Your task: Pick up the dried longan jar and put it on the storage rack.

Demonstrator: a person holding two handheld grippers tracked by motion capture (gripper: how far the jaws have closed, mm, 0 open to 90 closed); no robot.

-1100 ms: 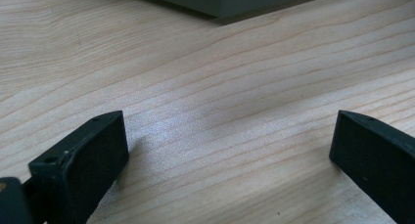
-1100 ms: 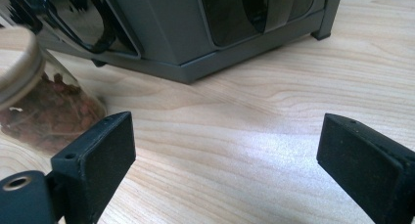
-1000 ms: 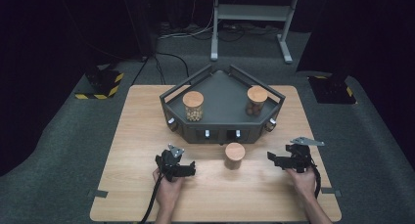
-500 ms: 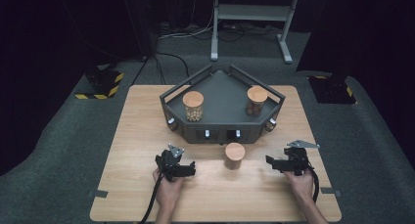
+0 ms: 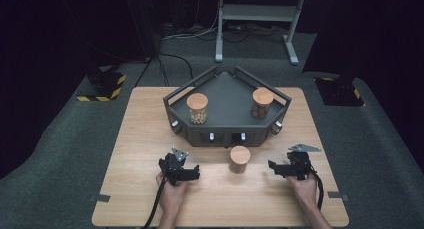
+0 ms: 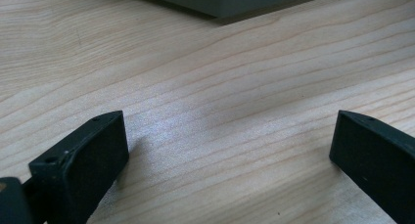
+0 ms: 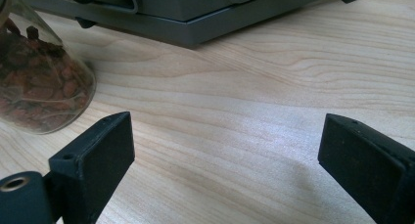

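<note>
A glass jar (image 5: 240, 159) with a wooden lid stands on the table just in front of the grey tray (image 5: 227, 134). In the right gripper view the same jar (image 7: 39, 87) shows red-brown pieces inside, left of the jaws. My left gripper (image 5: 195, 173) rests low on the wood to the jar's left and is open, with bare table between its jaws (image 6: 227, 136). To the jar's right my right gripper (image 5: 272, 167) is open too, pointing toward the jar, with nothing between its fingers (image 7: 227, 136).
Two more lidded jars stand in the tray: one with pale contents (image 5: 197, 108) at the left, one with dark contents (image 5: 262, 102) at the right. The wooden table (image 5: 150, 119) sits on grey carpet. A metal stand (image 5: 260, 19) is behind it.
The right gripper has edged slightly left toward the jar on the table. The left gripper has stayed put.
</note>
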